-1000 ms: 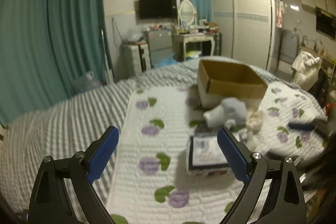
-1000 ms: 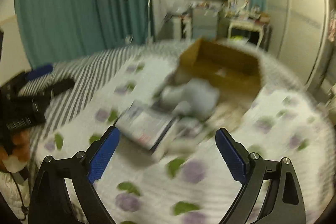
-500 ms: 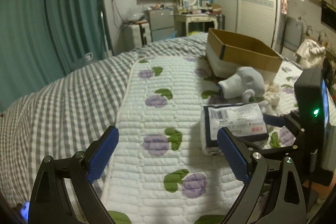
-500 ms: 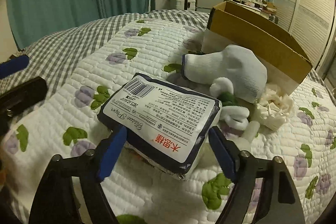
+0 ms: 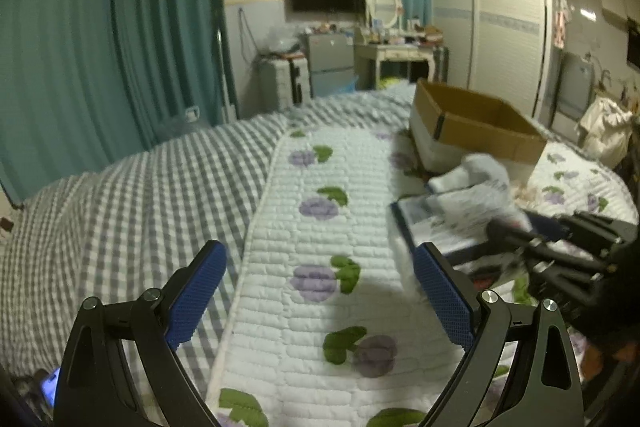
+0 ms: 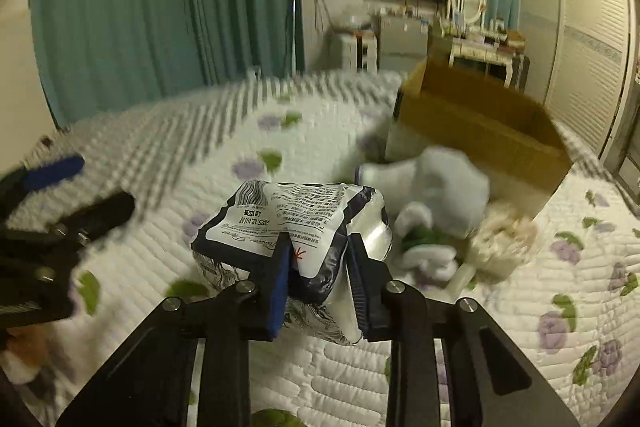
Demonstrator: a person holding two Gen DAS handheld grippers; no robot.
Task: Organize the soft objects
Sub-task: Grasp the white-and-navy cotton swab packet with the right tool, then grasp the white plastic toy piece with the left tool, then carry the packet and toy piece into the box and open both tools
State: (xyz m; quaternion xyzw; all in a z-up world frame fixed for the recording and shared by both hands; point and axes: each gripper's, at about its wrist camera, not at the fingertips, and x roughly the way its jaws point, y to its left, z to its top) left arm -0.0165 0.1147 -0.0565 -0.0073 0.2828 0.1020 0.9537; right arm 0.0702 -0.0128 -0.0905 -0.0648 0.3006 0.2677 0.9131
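Note:
My right gripper (image 6: pixel 318 281) is shut on a soft tissue pack (image 6: pixel 296 217), white with a dark blue border and printed text, squeezing it and holding it just above the quilt. The pack also shows in the left wrist view (image 5: pixel 452 223), with the right gripper (image 5: pixel 520 239) behind it. Behind the pack lie a white sock (image 6: pixel 436 187), a white and green soft toy (image 6: pixel 424 243) and a cream fluffy item (image 6: pixel 504 239). An open cardboard box (image 6: pixel 480 131) stands further back. My left gripper (image 5: pixel 320 295) is open and empty over the floral quilt.
The bed has a white quilt with purple flowers (image 5: pixel 320 207) over a grey checked sheet (image 5: pixel 140 195). Teal curtains (image 5: pixel 100 47), a dresser with a mirror (image 5: pixel 384 7) and a wardrobe (image 5: pixel 500 19) stand beyond the bed.
My right gripper has closed on the tissue pack, crumpled it and lifted it off the quilt. My left gripper has stayed open and tilted up a little.

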